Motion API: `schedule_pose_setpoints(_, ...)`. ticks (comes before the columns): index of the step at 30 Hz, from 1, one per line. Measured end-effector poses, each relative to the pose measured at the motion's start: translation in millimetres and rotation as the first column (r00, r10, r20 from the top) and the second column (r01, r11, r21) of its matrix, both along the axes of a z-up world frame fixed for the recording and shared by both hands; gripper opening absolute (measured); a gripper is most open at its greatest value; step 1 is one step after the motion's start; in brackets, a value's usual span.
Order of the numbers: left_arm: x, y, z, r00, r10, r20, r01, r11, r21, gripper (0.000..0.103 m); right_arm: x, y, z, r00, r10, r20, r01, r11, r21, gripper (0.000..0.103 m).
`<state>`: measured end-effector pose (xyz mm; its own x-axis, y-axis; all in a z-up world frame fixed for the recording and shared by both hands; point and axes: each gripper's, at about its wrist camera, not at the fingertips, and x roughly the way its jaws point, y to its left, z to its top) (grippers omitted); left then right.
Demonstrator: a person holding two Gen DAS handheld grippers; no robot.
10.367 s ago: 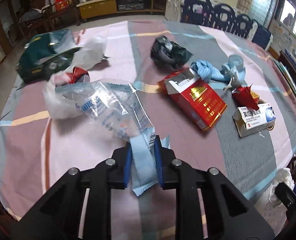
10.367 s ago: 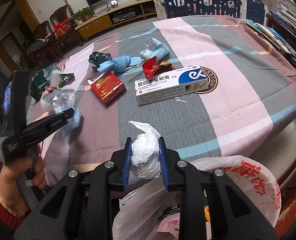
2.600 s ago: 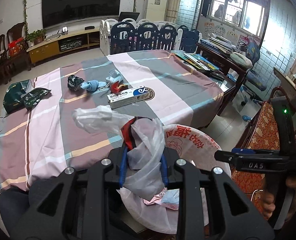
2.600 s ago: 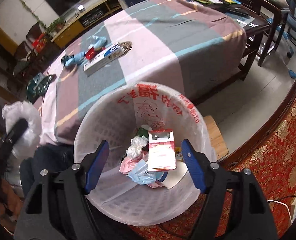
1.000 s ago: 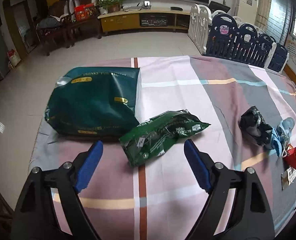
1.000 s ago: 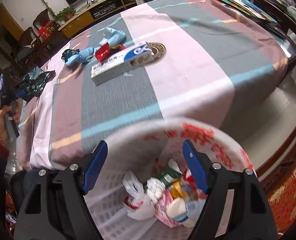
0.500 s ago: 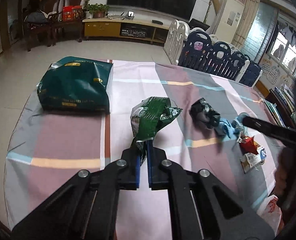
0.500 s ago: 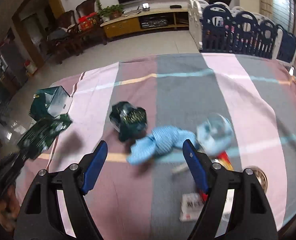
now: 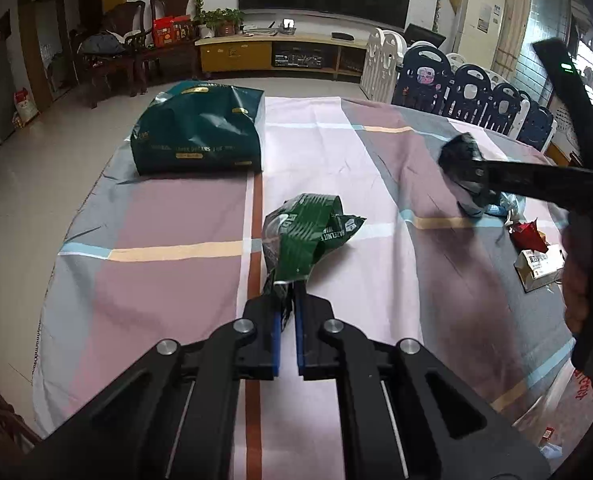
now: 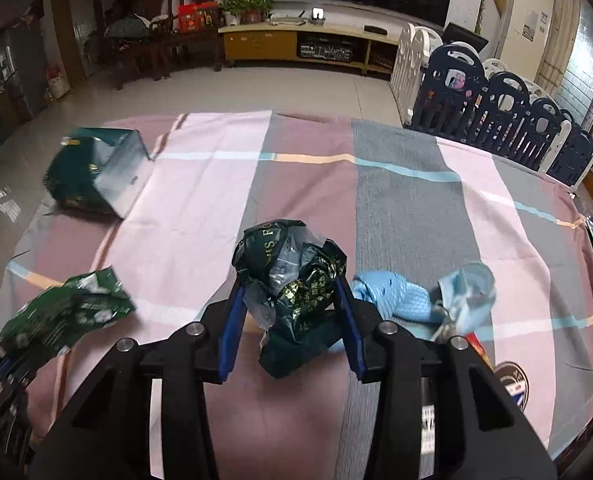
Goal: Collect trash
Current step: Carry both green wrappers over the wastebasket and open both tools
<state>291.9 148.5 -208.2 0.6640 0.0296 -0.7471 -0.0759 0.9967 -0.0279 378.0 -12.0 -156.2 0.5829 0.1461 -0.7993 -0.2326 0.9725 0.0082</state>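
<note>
On the counter point(image 9: 176, 280), under a striped cloth of pink, mauve and grey, the big dark green bag point(image 9: 200, 136) lies at the far left corner. Nearer, the left gripper point(image 9: 287, 312) angles downward, its jaws clamped on the tail of a crinkled green snack wrapper point(image 9: 308, 236), which stands up from the pinch. The right gripper point(image 10: 290, 312) also tilts down from the right, its jaws having just been closing around a crumpled dark green foil wrapper point(image 10: 292, 276) that fills the gap, both blue pads touching it. Just right of that lies a light blue cloth bundle point(image 10: 400, 296).
</note>
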Motion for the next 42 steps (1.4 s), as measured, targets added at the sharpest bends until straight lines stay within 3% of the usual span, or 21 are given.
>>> schedule_pose_setpoints(3, -19.0, -4.7, 17.9, 0.999, 0.016, 0.034, -0.017, 0.999, 0.027, 0.006, -53.1, -16.7, 23.1, 1.0, 0.013, 0.019, -0.013, 0.999, 0.037, 0.044)
schedule_pose_setpoints(7, -50.3, -17.9, 37.5, 0.999, 0.019, 0.049, -0.018, 1.0, -0.015, 0.006, -120.9, -48.0, 39.0, 0.999, -0.032, 0.038, 0.029, 0.997, 0.075, 0.044)
schedule_pose_setpoints(16, -120.2, -75.6, 98.3, 0.984, -0.107, 0.142, 0.115, 0.992, -0.046, 0.006, -234.1, -122.7, 69.9, 0.978, -0.207, 0.036, 0.203, 0.974, 0.098, 0.044)
schedule_pose_setpoints(23, -167.3, -129.2, 129.2, 0.958, -0.218, 0.188, 0.229, 0.973, -0.036, 0.006, -291.0, -168.4, 90.0, 0.951, -0.306, 0.05, 0.298, 0.947, 0.12, 0.044)
schedule_pose_setpoints(29, -204.5, -165.5, 149.2, 0.931, -0.292, 0.221, 0.305, 0.952, -0.031, 0.006, -330.0, -188.9, 119.9, 0.937, -0.328, 0.124, 0.31, 0.94, 0.141, 0.044)
schedule_pose_setpoints(33, -223.9, -182.1, 158.2, 0.903, -0.367, 0.225, 0.387, 0.92, -0.054, 0.006, -353.1, -203.7, 132.0, 0.926, -0.345, 0.153, 0.321, 0.933, 0.165, 0.044)
schedule_pose_setpoints(42, -236.6, -208.0, 158.0, 0.864, -0.465, 0.195, 0.486, 0.87, -0.08, 0.006, -371.4, -223.3, 121.9, 0.917, -0.378, 0.127, 0.355, 0.918, 0.174, 0.044)
